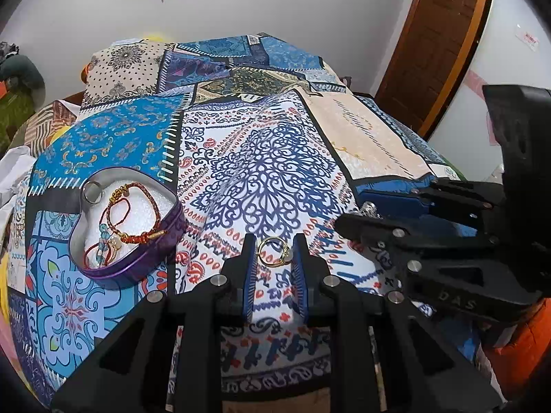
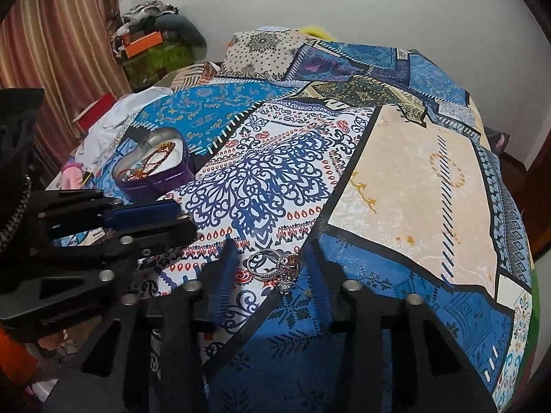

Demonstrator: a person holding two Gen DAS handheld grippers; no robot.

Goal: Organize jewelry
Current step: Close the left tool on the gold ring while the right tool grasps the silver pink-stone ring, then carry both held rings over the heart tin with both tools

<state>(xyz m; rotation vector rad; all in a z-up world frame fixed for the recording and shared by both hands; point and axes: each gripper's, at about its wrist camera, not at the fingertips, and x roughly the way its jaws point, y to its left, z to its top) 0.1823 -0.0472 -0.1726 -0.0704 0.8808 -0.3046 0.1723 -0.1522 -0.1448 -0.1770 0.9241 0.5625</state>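
Clamping a gold ring (image 1: 274, 252) edge-on, the left gripper (image 1: 274, 253) has its blue pads touching both sides of the band, just above the patterned bedspread (image 1: 268, 158). The right gripper (image 2: 272, 263) straddles a silver stone-set ring cluster (image 2: 275, 265) on the cloth; its jaws stand narrowed but gaps show, so not gripping. The heart-shaped purple tin (image 1: 127, 227), holding bracelets, sits up and to the left of the left gripper, which is the nearer hand.
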